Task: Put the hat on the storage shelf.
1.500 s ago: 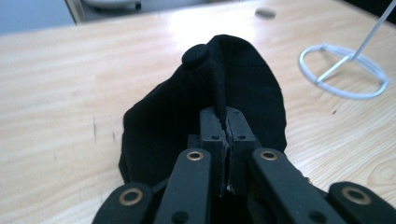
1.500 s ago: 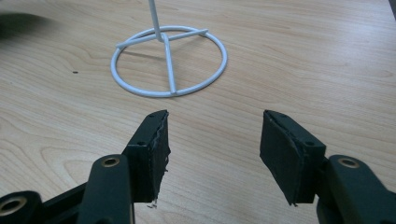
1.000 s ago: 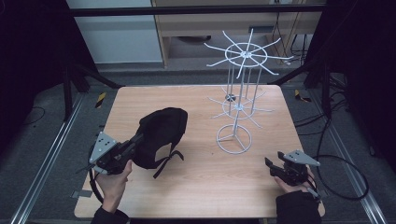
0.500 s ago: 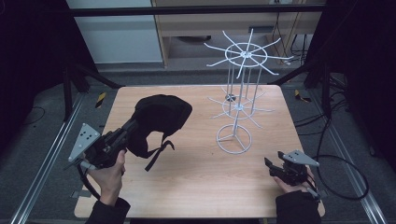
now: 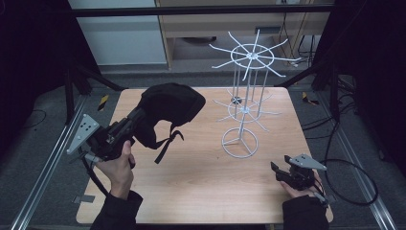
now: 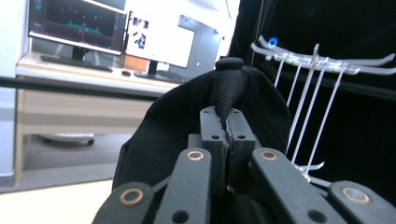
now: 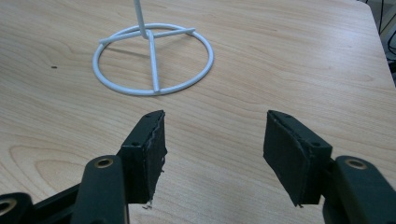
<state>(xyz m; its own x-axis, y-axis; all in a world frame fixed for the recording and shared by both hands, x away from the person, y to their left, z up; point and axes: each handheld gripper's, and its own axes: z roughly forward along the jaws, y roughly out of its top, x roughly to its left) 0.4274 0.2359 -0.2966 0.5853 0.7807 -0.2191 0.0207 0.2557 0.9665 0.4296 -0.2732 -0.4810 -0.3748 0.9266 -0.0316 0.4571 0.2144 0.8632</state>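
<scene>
Hanging in the air over the left half of the table (image 5: 191, 187), the black cap (image 5: 170, 108) is clear of the wood, with its strap dangling loose below it. The left gripper (image 5: 136, 119) has its 2 jaws pinched tight together on a fold of the cap's fabric; in the left gripper view the cloth (image 6: 229, 88) is squeezed up between the pads, with the button of the crown just above. The white wire rack (image 5: 244, 103) stands well apart to the right, its 2 tiers of spokes bare. The right gripper (image 5: 276, 170) rests low near the table's near right corner, jaws spread wide with nothing between them, pointing at the rack's ring base (image 7: 154, 58). By my reading, the pick-up is done and the cap is secured. What's left is carrying it across to the rack, settling it on a spoke, and letting go.
</scene>
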